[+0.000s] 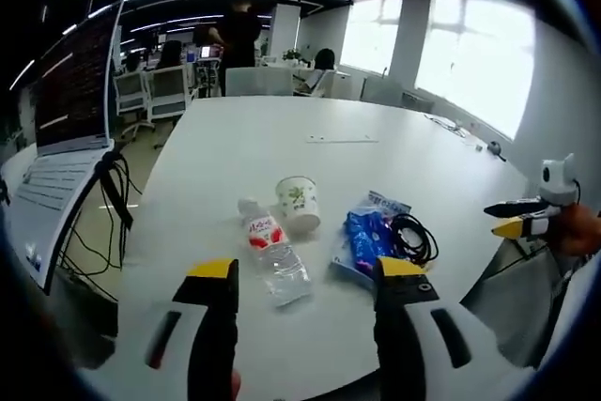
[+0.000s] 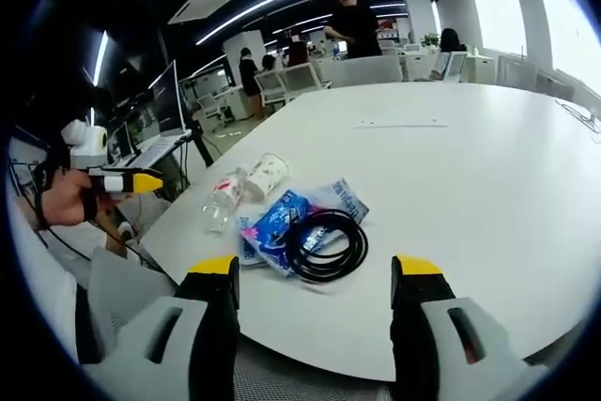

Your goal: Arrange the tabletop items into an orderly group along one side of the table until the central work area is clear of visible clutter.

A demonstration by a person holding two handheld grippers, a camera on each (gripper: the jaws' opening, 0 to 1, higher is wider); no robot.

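On the white round table [image 1: 376,152] lies a group of items near the edge closest to me. A clear water bottle [image 1: 272,253] with a red label lies on its side. Beside it a white paper cup [image 1: 299,202] is tipped over. To the right are a blue packet [image 1: 362,239] and a coiled black cable [image 1: 413,237]. My left gripper [image 1: 305,274] hovers open just short of the bottle. My right gripper [image 2: 315,269] is open in front of the cable [image 2: 324,241], which rests on the blue packet [image 2: 280,218]; the cup [image 2: 266,176] and bottle [image 2: 223,199] lie beyond.
An open laptop [image 1: 66,91] with dangling black cables stands off the table's left side. A thin white strip [image 1: 343,139] lies mid-table. Office chairs [image 1: 258,80] and a standing person [image 1: 239,35] are at the far side. More cables [image 1: 451,124] lie by the window edge.
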